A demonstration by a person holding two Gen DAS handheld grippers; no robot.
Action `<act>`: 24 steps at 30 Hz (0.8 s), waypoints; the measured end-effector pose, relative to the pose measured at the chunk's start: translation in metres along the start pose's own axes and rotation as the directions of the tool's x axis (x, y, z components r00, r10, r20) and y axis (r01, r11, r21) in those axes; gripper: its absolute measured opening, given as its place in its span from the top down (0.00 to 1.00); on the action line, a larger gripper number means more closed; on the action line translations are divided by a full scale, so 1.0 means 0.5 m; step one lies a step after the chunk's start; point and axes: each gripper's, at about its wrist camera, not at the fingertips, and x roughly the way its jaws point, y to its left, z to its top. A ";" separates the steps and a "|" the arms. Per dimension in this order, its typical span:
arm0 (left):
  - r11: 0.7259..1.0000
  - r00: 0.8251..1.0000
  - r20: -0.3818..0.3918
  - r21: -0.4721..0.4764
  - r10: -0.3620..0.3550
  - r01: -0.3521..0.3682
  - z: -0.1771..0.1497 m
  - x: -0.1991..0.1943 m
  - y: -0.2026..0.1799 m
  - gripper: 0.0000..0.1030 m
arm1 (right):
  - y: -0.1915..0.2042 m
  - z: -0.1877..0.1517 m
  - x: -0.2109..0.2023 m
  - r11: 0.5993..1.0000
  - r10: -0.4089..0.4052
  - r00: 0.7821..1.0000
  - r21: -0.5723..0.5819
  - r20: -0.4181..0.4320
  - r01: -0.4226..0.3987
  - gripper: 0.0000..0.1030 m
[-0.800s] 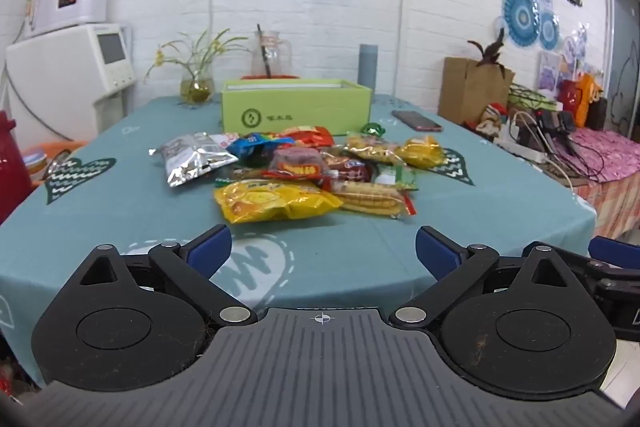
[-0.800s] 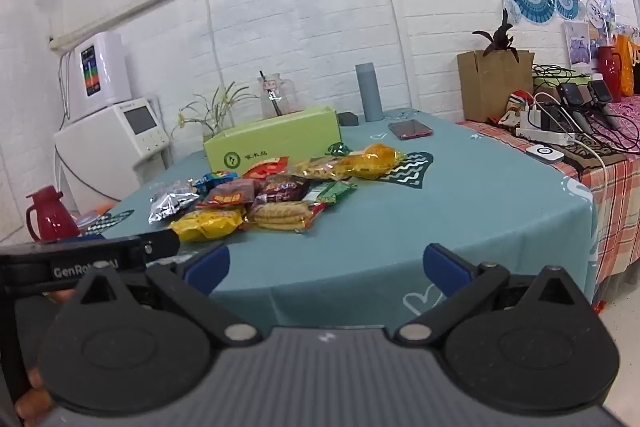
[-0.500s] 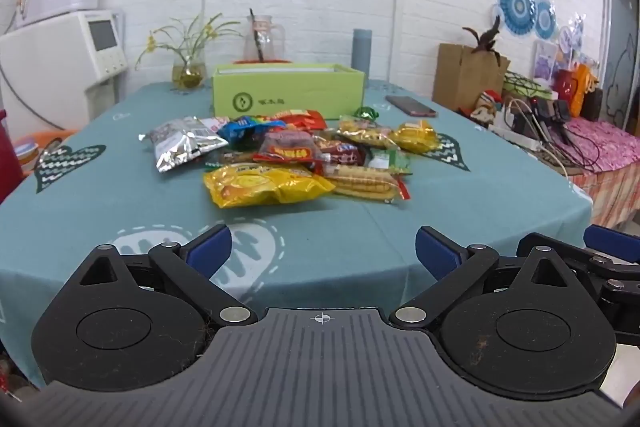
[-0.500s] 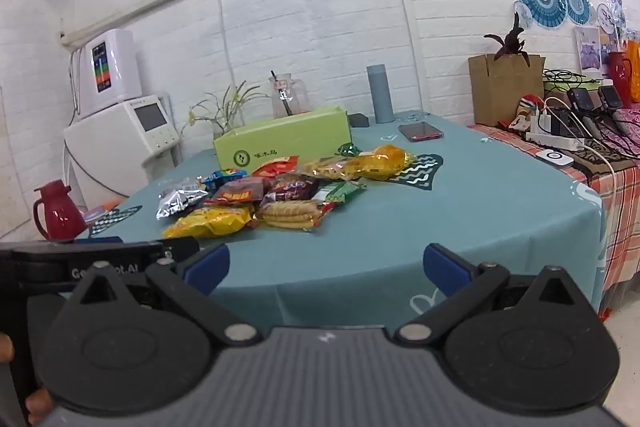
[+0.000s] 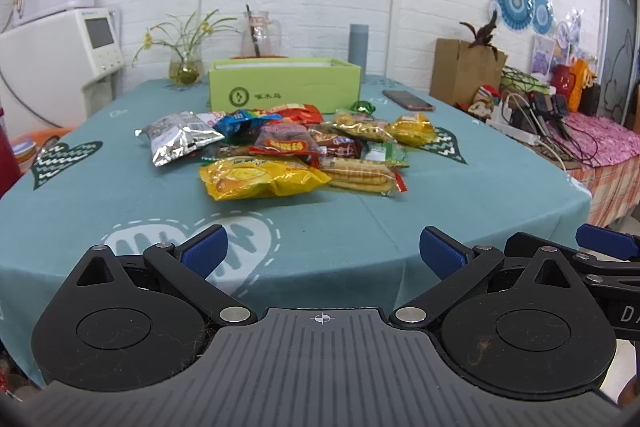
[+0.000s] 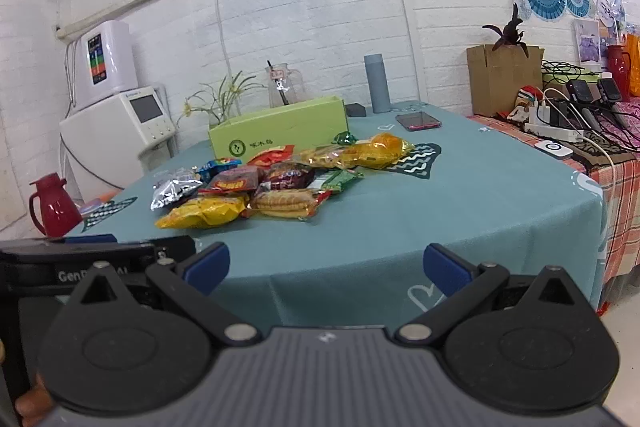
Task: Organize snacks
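A pile of snack packets lies mid-table on the teal cloth: a yellow bag [image 5: 262, 182] nearest, a cracker pack [image 5: 358, 178], a silver bag [image 5: 178, 137], red and blue packets behind. The yellow bag [image 6: 204, 211] and cracker pack [image 6: 286, 203] also show in the right wrist view. An open green box [image 5: 284, 89] stands behind the pile, also seen from the right [image 6: 280, 129]. My left gripper [image 5: 322, 253] is open and empty, near the table's front edge. My right gripper [image 6: 326, 269] is open and empty, off the table's front corner.
A phone [image 5: 408, 99], grey bottle [image 5: 359, 41], glass jug [image 5: 260, 34] and flower vase [image 5: 185, 69] stand at the table's back. A side table with cables and chargers [image 6: 576, 123] is at the right. A red kettle [image 6: 52, 205] is at the left.
Both grippers have moved forward toward the table and a little up; the snack pile looks nearer. Both stay open. Nothing on the table has moved.
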 end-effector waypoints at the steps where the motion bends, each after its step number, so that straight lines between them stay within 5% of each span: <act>1: 1.000 1.000 0.001 0.002 0.003 -0.003 -0.001 -0.001 0.000 0.10 | -0.001 0.000 0.001 1.000 -0.005 1.000 0.002 0.000 0.005 0.00; 24: 1.000 1.000 -0.019 0.016 0.000 0.000 -0.011 0.010 -0.004 0.10 | 0.001 -0.007 0.009 1.000 0.004 1.000 -0.003 -0.016 -0.004 0.00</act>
